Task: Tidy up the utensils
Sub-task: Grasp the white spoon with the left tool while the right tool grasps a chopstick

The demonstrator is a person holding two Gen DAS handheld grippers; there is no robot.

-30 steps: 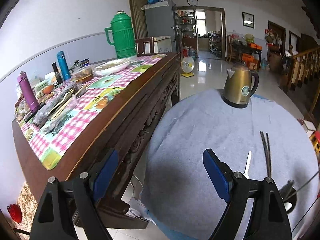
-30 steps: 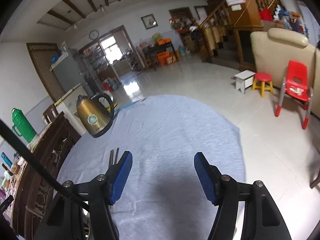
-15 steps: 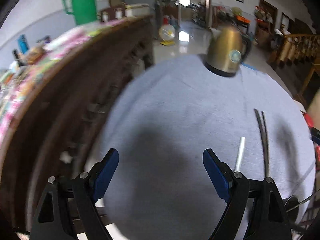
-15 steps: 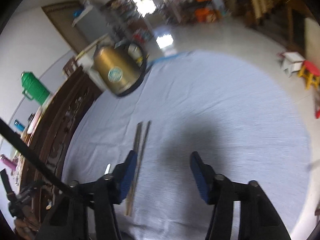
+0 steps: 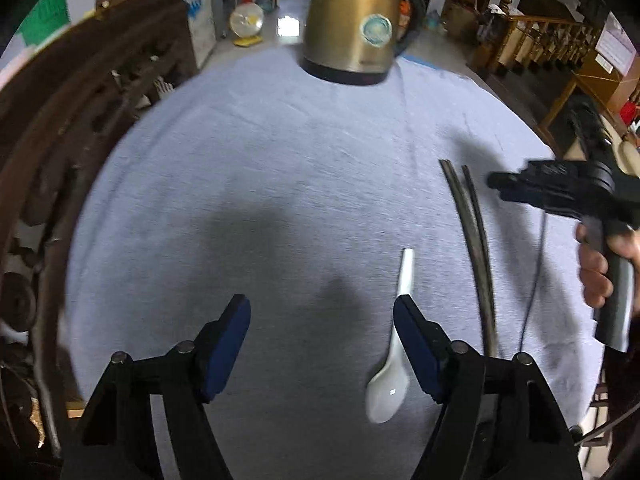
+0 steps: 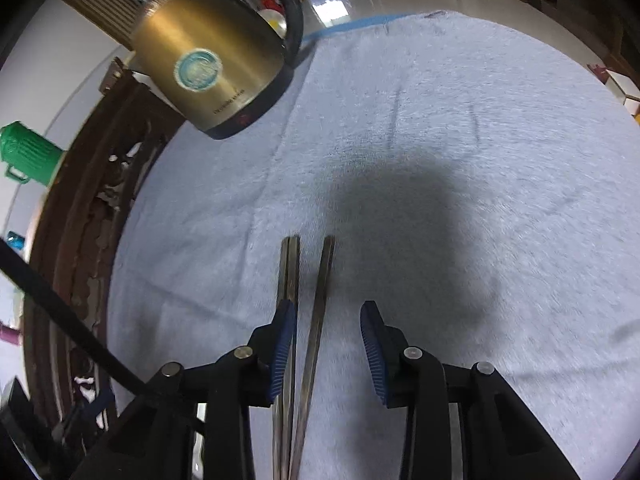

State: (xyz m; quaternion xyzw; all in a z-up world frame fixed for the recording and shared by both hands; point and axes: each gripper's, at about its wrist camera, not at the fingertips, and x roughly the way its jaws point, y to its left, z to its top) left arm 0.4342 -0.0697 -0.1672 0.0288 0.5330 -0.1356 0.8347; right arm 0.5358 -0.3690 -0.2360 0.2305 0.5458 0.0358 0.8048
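The left hand-held gripper hangs with jaws spread wide and empty over the grey cloth-covered surface, a white ceramic spoon lying at lower centre-right just beside its right finger. The right hand-held gripper, also parted, straddles one of the dark chopsticks at lower centre; a brass kettle stands upper left.

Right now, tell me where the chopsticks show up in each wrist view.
Left wrist: chopsticks lie at right on the towel, right of the spoon.
Right wrist: chopsticks at bottom centre, one between the open fingers.
Shared landmark: the kettle.
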